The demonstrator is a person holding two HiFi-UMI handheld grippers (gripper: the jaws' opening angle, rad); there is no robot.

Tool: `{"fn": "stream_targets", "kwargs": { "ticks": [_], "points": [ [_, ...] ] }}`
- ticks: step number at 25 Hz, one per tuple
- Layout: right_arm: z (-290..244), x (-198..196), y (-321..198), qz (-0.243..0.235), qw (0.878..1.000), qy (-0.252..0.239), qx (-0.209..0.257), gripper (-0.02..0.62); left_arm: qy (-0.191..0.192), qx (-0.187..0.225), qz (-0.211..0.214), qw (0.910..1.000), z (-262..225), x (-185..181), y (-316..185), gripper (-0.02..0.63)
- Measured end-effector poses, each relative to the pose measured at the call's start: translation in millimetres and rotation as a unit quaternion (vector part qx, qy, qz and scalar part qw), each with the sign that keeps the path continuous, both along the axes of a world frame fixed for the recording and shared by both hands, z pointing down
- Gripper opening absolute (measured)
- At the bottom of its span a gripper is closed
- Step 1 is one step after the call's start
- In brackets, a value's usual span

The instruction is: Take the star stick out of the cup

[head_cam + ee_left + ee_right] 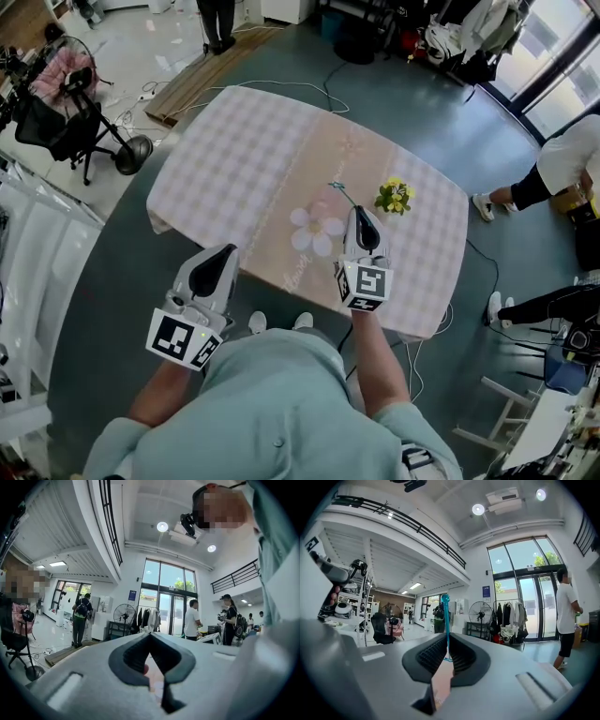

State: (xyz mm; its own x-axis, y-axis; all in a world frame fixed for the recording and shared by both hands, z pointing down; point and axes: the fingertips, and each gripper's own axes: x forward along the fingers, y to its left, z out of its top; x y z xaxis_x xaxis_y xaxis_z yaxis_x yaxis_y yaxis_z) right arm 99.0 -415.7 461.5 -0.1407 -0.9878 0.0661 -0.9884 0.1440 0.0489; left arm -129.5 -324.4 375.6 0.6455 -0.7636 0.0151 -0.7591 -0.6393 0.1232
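My right gripper (357,213) (447,639) is clenched on the star stick (343,194) (446,620). The thin teal stick runs up from between the pads, and its far end tilts away to the left over the table (244,159). The stick is clear of the yellow flowers (395,196), which stand just to its right on the checked cloth. I cannot make out the cup under them. My left gripper (228,249) (150,635) hangs over the near left edge of the table, jaws together with nothing in them.
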Motion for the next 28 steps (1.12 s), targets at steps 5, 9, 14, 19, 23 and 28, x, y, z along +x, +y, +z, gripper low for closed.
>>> {"fn": "stream_targets", "kwargs": {
  "ticks": [5, 9, 14, 19, 23, 28],
  "points": [
    [-24.5, 1.5, 9.3, -0.001, 1.0, -0.006, 0.015, 0.011, -0.001, -0.001, 0.003, 1.0, 3.3, 2.2, -2.0, 0.005],
    [-44.9, 0.0, 16.4, -0.005, 0.999, -0.011, 0.032, 0.011, -0.001, -0.001, 0.005, 1.0, 2.9, 2.7, -3.7, 0.005],
    [-67.9, -0.2, 27.4, -0.003, 0.999, -0.011, 0.049, 0.011, -0.001, -0.001, 0.008, 1.0, 4.2, 3.0, -4.1, 0.005],
    [-89.3, 0.7, 37.4, -0.001, 0.998, -0.012, 0.067, 0.011, -0.002, -0.002, 0.013, 0.9999, 4.3, 4.9, -2.5, 0.005],
    [-110.6, 1.5, 44.7, -0.003, 0.996, -0.011, 0.083, 0.011, -0.003, -0.002, 0.016, 0.9999, 4.4, 7.8, -1.7, 0.005],
    [-131.1, -1.2, 54.6, -0.004, 0.995, -0.003, 0.098, 0.011, -0.003, -0.002, 0.018, 0.9998, 4.6, 8.0, -0.7, 0.005]
  ]
}}
